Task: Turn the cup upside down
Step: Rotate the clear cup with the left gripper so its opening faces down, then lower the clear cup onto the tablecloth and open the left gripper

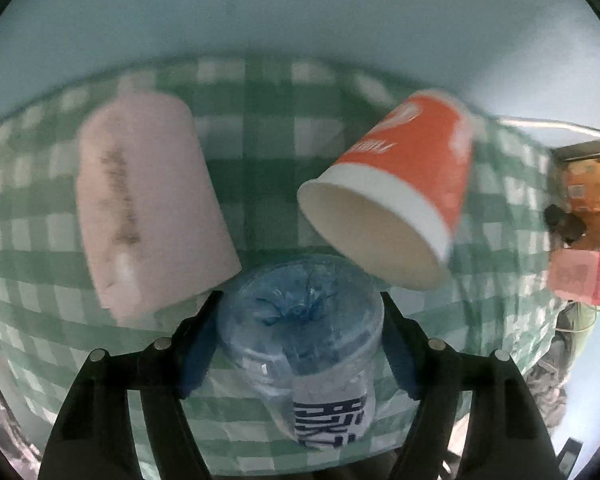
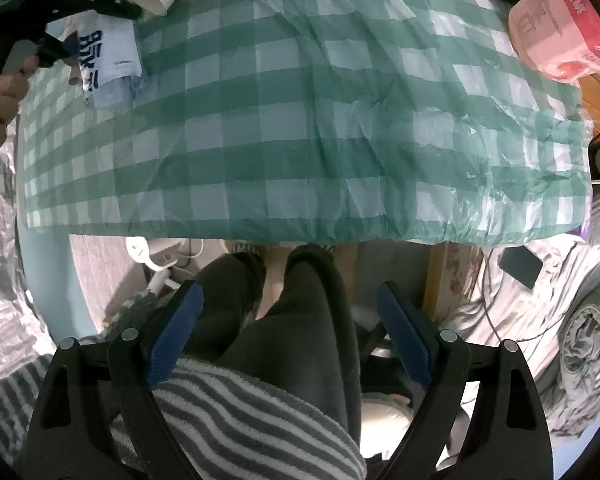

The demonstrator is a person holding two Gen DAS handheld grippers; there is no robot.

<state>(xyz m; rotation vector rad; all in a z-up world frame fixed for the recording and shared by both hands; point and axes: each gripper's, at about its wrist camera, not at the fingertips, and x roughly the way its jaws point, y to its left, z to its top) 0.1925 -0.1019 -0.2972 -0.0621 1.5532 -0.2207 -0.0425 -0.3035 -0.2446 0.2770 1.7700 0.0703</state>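
Although the green checked tablecloth (image 1: 284, 92) carries several things, the left gripper (image 1: 300, 312) is clamped on a clear plastic bottle (image 1: 300, 320), not on the orange paper cup (image 1: 404, 184). That cup lies tipped on its side just beyond the bottle, mouth towards the camera, so I judge the flip hardly begun. Off the cloth's near edge, the right gripper (image 2: 290, 304) hangs wide and holds nothing.
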